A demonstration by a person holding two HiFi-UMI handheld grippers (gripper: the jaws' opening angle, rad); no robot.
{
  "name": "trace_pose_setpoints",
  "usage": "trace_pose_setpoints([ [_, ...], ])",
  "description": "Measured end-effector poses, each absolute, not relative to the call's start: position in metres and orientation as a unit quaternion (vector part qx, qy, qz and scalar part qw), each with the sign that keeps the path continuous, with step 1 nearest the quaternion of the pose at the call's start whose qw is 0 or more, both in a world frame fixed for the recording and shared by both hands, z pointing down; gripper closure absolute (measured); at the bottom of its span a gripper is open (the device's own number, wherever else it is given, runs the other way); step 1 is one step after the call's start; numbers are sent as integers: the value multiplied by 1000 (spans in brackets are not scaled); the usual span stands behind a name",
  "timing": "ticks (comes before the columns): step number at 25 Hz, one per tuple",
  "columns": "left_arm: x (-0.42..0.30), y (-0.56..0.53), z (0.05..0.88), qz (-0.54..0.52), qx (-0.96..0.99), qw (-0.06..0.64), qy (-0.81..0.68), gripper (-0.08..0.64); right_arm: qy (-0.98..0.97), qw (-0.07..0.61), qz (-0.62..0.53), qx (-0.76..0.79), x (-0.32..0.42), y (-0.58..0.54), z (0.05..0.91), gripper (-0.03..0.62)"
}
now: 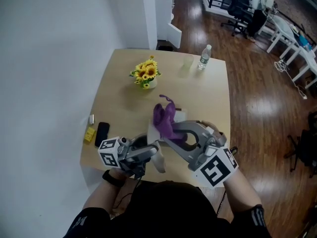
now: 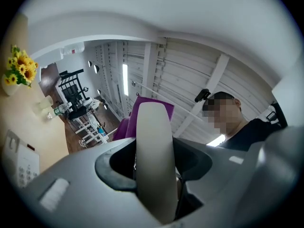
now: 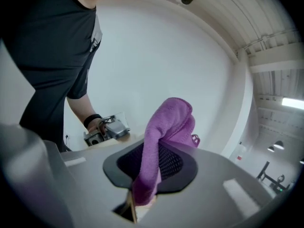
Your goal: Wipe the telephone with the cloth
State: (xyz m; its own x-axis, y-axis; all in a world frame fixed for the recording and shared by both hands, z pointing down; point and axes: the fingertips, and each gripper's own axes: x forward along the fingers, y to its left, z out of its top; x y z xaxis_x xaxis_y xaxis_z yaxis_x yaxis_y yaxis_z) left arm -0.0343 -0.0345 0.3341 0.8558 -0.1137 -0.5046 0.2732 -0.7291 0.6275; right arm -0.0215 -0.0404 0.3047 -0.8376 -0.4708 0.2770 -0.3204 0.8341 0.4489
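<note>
Telephone handset point(image 2: 153, 160): cream, smooth, standing upright, clamped in the left gripper point(image 1: 148, 153) above the table's point(image 1: 213, 98) 6 o'clock edge. Only the left gripper view shows the keypad base point(image 2: 20, 159), at 9 o'clock. Purple cloth point(image 3: 164, 141): bunched, pinched by the right gripper point(image 1: 168, 133) at the handset's 1 o'clock. Both grippers angle inward.

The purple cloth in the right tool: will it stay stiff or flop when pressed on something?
Probably floppy: the fuzzy purple cloth folds over on itself beyond the right tool. Likely light: one pinch holds the whole bunch up. Its nubby surface should grip rather than slip.
</note>
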Motion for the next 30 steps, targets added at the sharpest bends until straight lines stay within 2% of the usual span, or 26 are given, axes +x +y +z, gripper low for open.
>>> trace_pose_setpoints([
  [12,-45,-43,338,-277,887,369,28,347,-945,246,-183,114,-33,-2,343,532],
  [21,-71,-71,310,-358,861,361,12,347,-959,195,-111,171,-18,-3,351,531],
  [26,-68,-79,306,-364,861,355,4,346,-954,225,-143,138,-49,3,366,531],
  [30,-75,-84,309,-379,852,362,-3,345,-962,215,-124,118,-54,17,370,532],
])
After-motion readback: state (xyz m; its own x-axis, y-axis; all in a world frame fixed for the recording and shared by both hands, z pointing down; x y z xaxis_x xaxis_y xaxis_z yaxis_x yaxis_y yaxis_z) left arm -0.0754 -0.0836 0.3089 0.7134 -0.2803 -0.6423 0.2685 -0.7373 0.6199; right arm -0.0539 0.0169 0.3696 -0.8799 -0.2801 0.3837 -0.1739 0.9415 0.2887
